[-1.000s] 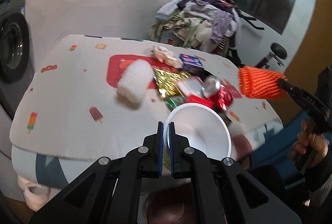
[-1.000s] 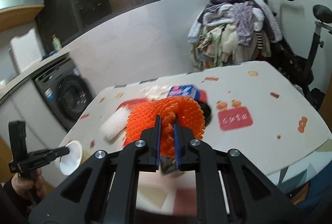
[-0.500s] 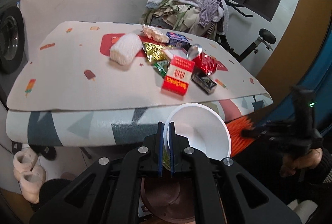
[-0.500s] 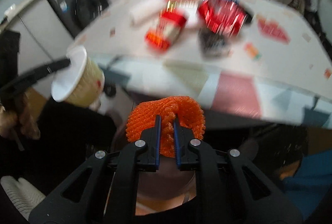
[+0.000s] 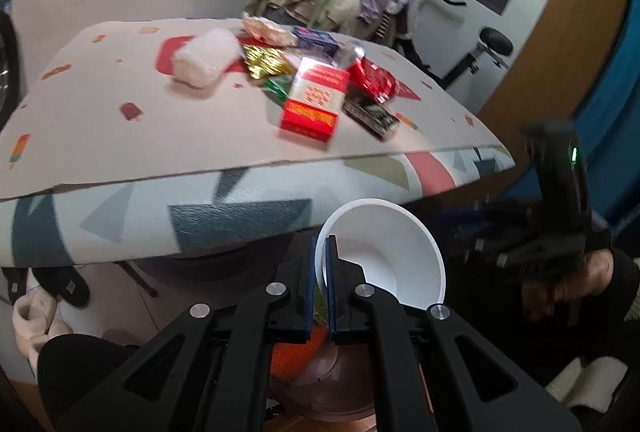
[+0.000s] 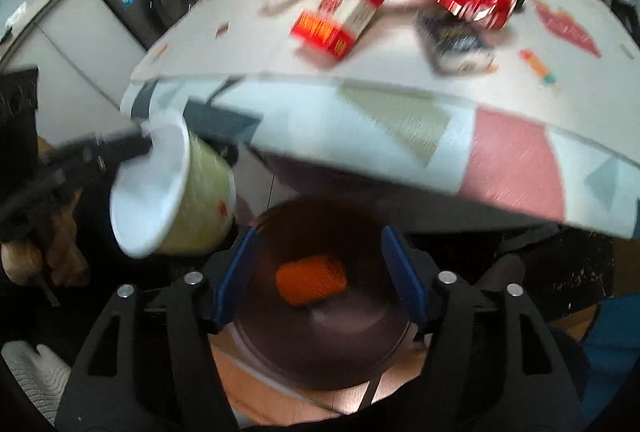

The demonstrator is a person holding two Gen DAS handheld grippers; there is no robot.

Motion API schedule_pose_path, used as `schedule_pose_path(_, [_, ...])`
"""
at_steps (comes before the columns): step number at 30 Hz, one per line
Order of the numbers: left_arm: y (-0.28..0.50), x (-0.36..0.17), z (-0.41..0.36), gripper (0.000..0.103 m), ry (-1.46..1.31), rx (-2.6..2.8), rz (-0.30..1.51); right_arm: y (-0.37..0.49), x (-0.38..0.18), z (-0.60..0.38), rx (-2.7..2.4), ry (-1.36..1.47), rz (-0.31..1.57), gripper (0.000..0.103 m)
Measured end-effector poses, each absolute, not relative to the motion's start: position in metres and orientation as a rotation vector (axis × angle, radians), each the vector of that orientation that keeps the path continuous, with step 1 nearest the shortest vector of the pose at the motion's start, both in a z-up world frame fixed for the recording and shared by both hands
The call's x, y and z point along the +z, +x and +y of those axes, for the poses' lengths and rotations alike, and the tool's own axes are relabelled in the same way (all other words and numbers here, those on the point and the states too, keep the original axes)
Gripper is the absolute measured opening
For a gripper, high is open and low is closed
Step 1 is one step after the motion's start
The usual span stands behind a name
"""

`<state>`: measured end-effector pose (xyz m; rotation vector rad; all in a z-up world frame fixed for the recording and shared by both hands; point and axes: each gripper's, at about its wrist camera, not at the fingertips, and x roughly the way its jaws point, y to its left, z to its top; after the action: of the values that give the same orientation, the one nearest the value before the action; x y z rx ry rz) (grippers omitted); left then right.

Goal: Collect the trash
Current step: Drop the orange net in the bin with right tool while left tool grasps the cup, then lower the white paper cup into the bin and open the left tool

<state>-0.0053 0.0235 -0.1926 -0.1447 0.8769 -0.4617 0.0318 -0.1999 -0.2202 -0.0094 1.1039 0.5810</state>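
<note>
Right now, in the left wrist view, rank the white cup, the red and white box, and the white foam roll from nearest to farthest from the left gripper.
1. white cup: clamped by its rim in the left gripper, below the table edge.
2. red and white box: on the table, near its front edge.
3. white foam roll: farther back on the table, to the left.

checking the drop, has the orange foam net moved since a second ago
Yes. The orange foam net has left the right tongs, now open, and gone down from above the table into the brown bin below its edge.
</note>
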Motion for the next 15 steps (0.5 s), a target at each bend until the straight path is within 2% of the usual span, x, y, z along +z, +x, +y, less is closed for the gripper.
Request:
schedule_pose_path(3, [-0.001,-0.204,0.012,0.005,-0.107,-0.484,0.926,0.034,-0.203,-0.211,0.521,-0.037,0.972,0.088])
schedule_pose_path(6, [0.002,-0.214,0.001,0.005,-0.066,-0.503,0.972,0.028,-0.192,-0.219,0.460,-0.111,0.833,0.094])
schedule_pose_path(15, [0.011,-0.235,-0.017,0.006,-0.004,-0.517,1.066,0.036,-0.203,-0.228,0.405,-0.091,0.819,0.097])
